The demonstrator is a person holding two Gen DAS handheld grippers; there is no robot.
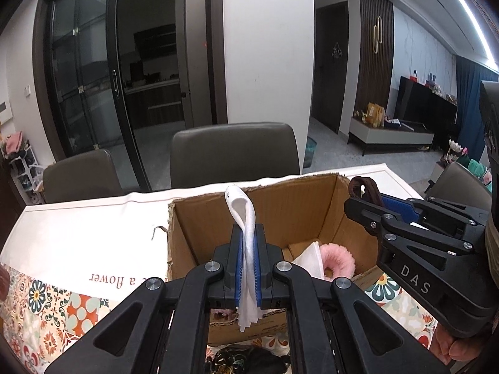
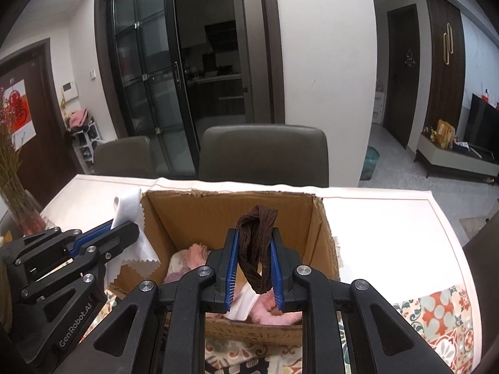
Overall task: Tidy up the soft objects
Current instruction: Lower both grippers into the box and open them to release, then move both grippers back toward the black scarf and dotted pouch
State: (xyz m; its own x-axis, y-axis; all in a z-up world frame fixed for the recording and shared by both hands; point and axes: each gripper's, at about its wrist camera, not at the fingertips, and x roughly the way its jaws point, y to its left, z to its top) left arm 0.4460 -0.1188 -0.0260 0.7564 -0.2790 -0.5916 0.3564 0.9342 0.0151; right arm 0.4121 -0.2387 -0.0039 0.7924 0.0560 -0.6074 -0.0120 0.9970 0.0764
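An open cardboard box (image 1: 299,205) (image 2: 218,215) stands on the table. My left gripper (image 1: 248,230) is shut on a white cloth strip (image 1: 246,218) and holds it over the box's near left side; the cloth also shows in the right wrist view (image 2: 126,205). My right gripper (image 2: 254,237) is shut on a dark brown knitted band (image 2: 257,233) above the box's middle; the band shows in the left wrist view (image 1: 366,190) too. Inside the box lie a pink fluffy ring (image 1: 338,260), a white cloth (image 1: 308,260) and pink soft items (image 2: 196,254).
The table has a white cover (image 1: 93,227) and a patterned floral cloth (image 1: 46,311) near me. Grey chairs (image 1: 234,152) stand behind the table. A vase with dried flowers (image 2: 12,187) stands at the table's left. Dark items (image 1: 246,360) lie below the box.
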